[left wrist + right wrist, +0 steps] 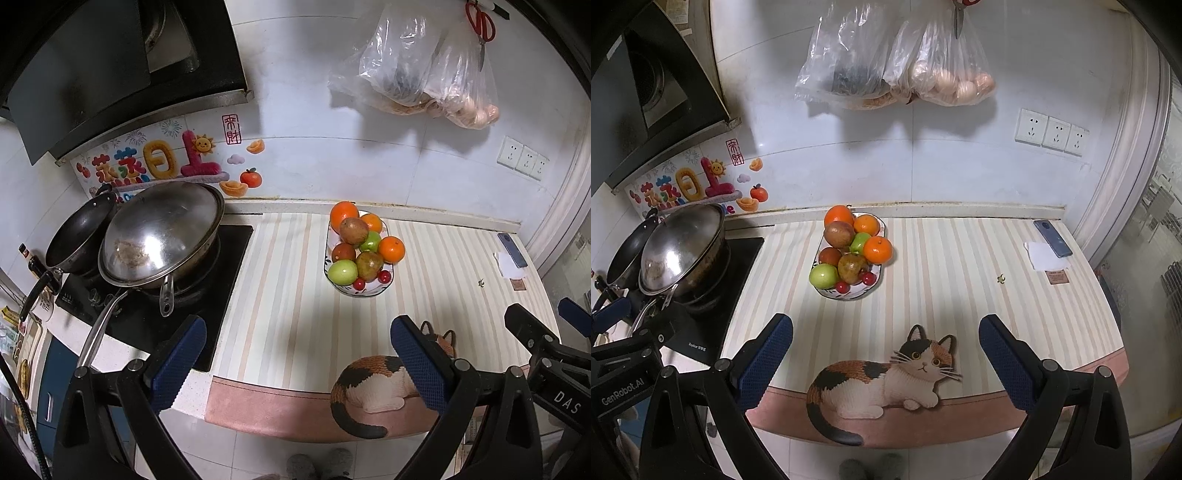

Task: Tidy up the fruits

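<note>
Fruits heaped in an oval ceramic dish (pixel 334 280): three oranges (pixel 344 215), two brownish mango-like fruits (pixel 354 230), a dark red fruit, two green apples (pixel 342 272) and small red cherries (pixel 358 283) at the dish's near end. The dish stands on a striped mat (pixel 960 258), toward the wall, with the gas hob and its steel wok (pixel 162 236) to the dish's left and a phone (pixel 1052 238) on a white paper well to its right. Both tools hang short of the dish, over the mat's near edge, where a calico cat (pixel 886 373) is printed. The left gripper (pixel 299 363) has its blue-padded fingers spread wide and grasps nothing; the right gripper (pixel 886 360) likewise stands released and empty. All the fruit in view already lies in the dish and none is loose on the mat, so the step in hand appears to be either the opening approach or the end of the sorting; the pictures do not settle which. A next move, if any, would call for reaching forward to the dish and closing gently on one round fruit without toppling the pile. The right wrist view alone shows the cat's face, which the left gripper's finger hides; the left wrist view alone shows the second, darker pan (pixel 79 236) whole and the red scissors (pixel 480 22) hung above the plastic bags (pixel 413 62).
</note>
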`<state>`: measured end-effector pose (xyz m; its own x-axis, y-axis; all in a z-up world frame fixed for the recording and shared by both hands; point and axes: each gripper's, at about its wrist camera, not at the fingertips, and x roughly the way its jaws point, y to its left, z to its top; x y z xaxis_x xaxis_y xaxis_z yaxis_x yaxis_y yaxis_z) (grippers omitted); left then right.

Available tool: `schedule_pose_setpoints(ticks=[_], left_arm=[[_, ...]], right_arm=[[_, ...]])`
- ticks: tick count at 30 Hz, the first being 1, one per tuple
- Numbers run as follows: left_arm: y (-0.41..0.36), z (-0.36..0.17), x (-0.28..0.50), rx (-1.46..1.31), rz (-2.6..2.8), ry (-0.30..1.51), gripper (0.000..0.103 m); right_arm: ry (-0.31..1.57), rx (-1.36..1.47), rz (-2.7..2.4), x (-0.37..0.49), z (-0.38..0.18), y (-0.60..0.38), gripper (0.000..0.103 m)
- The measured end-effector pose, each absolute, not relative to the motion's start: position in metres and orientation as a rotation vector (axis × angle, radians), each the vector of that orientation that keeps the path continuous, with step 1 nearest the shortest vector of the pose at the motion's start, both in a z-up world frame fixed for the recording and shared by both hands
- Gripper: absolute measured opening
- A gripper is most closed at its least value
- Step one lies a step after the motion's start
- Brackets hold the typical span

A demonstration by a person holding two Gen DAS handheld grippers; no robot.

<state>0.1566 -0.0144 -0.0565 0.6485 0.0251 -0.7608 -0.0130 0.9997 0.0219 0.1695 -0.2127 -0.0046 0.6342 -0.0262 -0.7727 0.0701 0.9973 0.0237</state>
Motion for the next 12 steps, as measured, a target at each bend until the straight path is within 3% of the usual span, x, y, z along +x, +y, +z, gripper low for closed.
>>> schedule_pose_setpoints(ticks=[12], left_arm=[[-0.0132, -0.0554, 0.1544, 0.008, 0.022, 0.856, 0.102]], right_arm=[[0.884, 0.050, -0.052, 0.1691, -0.0042, -0.2135, 0.103]])
